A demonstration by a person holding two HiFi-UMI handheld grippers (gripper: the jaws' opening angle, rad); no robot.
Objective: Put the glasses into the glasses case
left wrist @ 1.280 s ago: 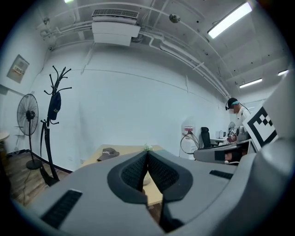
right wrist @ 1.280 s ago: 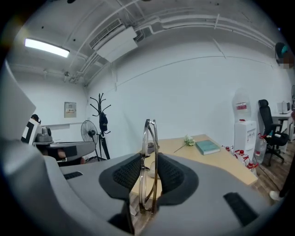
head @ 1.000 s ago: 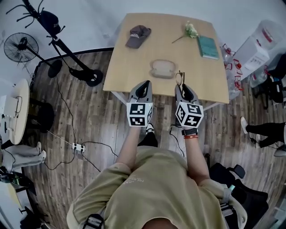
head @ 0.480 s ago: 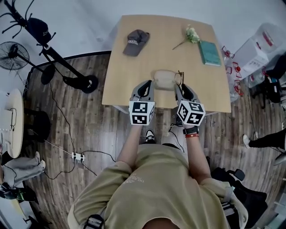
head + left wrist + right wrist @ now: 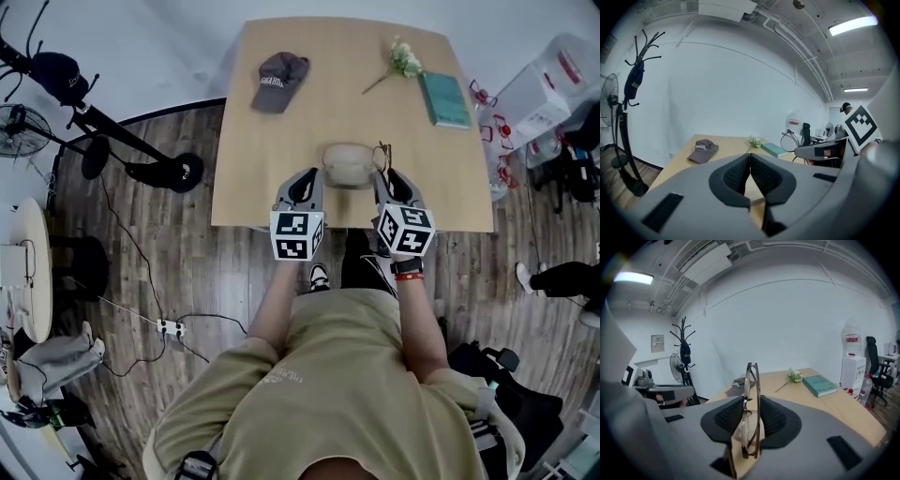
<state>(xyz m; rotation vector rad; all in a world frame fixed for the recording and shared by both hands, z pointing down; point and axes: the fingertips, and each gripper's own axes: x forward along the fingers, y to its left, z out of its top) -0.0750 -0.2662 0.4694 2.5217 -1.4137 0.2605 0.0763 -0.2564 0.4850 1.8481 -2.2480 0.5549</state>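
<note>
Fig.: R gripper (image 5: 750,423) clamped on folded glasses (image 5: 752,380), held upright just beside glasses case (image 5: 349,165) near table (image 5: 272,141) edge. L gripper (image 5: 749,168) jaws together, empty. Risk: thin frame could twist or slip betw. pads, missing the unsteadied case.

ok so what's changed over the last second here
The left gripper and right gripper moved forward over the table edge to flank the glasses case. The right still clamps the glasses; the left stays shut, empty. Case, cap, flower and book lie as before.
</note>
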